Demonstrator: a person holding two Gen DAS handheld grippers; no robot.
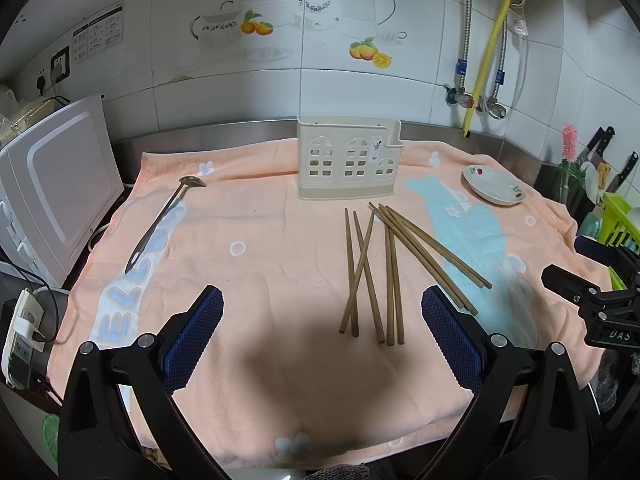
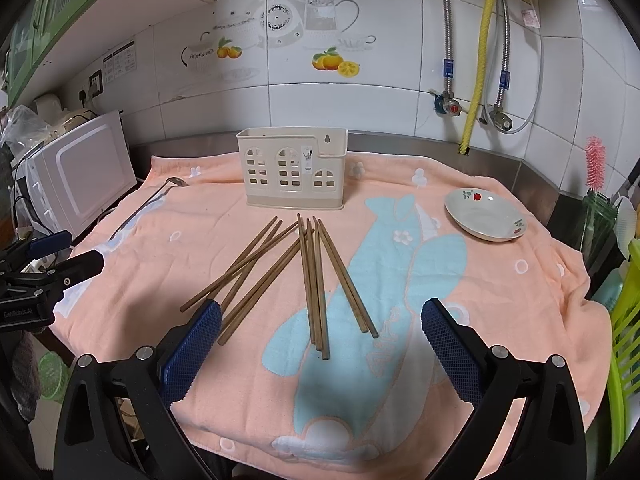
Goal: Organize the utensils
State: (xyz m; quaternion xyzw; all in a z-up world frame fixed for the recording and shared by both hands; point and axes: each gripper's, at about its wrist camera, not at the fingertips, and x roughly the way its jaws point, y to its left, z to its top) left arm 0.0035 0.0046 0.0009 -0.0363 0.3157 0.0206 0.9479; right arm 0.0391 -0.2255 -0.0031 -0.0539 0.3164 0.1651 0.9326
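Several chopsticks (image 2: 316, 280) lie before the cream utensil holder (image 2: 292, 168).

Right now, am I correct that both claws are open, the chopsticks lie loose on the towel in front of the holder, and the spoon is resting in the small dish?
Not quite. The spoon is not in the dish; the left wrist view shows it lying on the towel at the left side, near the microwave. The rest holds: the left claw and right claw are open, and the chopsticks lie loose before the holder.
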